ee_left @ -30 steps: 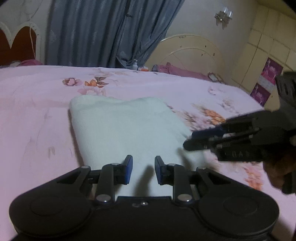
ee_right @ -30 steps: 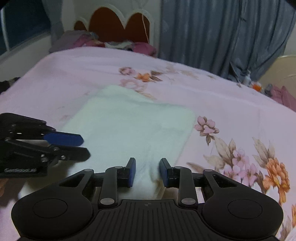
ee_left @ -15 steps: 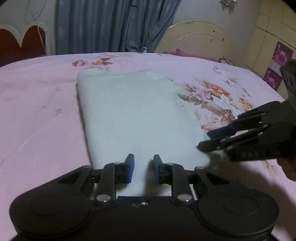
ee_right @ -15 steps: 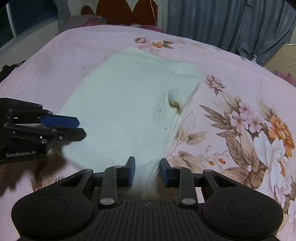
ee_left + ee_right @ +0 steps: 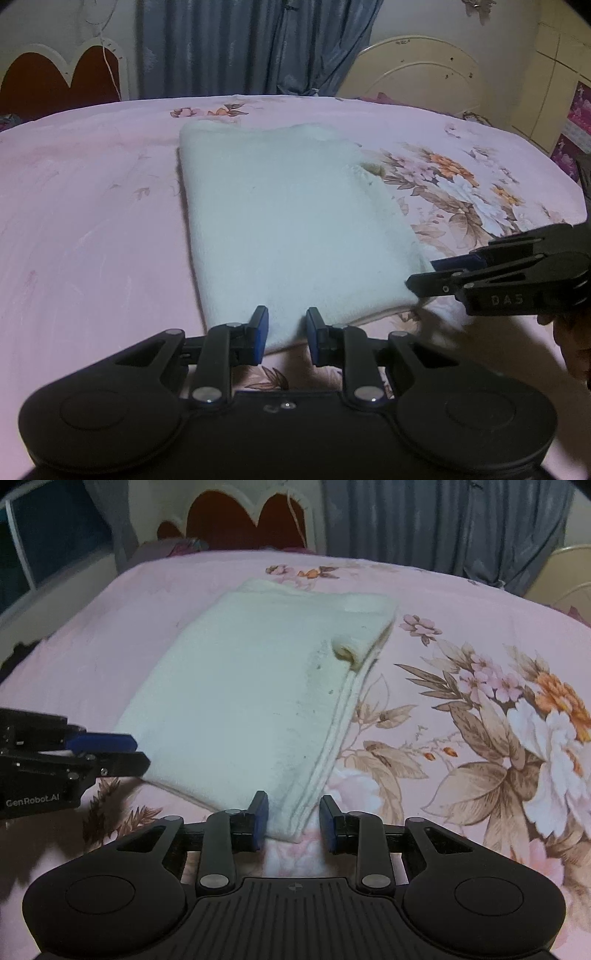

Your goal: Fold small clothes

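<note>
- Where the two wrist views widen out, we see a pink bedsheet printed with large orange, white and pink flowers covering the whole bed, with a white scalloped headboard with dark red panels and grey-blue pleated curtains behind it.
- On the middle of that sheet lies the task's thing, a pale white fleecy cloth folded into a flat rectangle; in the right wrist view its layered edges run down the side nearest the big flower print, and a small roll of fabric sticks up near the far corner.
- At the near edge of the cloth we find the left gripper, black with blue pads, its fingers set a narrow way apart; the cloth's near hem shows in the gap, and we cannot tell whether the pads touch it.
- At the near corner on the layered side we find the right gripper, its fingers likewise narrow but apart, with the corner of the cloth showing between them and daylight beside the one pad.
- In each wrist view the other gripper comes in from the side, its tips just at the cloth's near corner.
</note>
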`<state>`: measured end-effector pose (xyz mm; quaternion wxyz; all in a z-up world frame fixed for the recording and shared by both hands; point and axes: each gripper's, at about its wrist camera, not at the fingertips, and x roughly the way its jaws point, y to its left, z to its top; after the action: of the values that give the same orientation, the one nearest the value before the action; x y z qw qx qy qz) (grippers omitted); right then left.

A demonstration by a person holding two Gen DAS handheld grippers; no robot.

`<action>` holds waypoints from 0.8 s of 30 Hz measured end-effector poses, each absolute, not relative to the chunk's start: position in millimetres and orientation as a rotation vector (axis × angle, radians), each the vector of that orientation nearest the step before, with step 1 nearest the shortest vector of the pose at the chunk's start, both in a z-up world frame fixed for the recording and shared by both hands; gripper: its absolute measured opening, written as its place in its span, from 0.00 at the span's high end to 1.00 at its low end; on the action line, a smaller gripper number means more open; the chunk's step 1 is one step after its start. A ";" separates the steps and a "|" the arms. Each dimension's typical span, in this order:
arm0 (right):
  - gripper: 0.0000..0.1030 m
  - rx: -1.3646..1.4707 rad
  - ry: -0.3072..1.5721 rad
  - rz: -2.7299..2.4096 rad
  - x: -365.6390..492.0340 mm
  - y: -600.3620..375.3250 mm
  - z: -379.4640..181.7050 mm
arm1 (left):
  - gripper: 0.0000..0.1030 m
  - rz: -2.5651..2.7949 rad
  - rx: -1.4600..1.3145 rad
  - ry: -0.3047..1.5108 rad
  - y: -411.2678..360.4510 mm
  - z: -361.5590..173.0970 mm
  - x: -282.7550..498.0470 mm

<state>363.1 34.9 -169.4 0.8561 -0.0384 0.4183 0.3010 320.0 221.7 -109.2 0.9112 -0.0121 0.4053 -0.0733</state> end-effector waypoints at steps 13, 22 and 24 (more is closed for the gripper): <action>0.71 -0.033 0.881 0.595 361.4 30.9 -156.2 | 0.65 -0.058 0.021 0.864 204.9 -96.2 311.8; 0.46 0.085 0.818 0.510 304.6 -34.4 -117.2 | 0.01 0.108 -0.048 0.682 199.3 -54.0 231.9; 0.01 0.094 0.761 0.458 282.2 -49.3 -112.3 | 0.01 0.120 -0.037 0.637 194.1 -43.6 212.6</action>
<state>282.2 -49.3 -112.3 0.9019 0.0457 0.3679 0.2215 212.6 194.1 -43.6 0.9478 -0.0183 0.3129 0.0589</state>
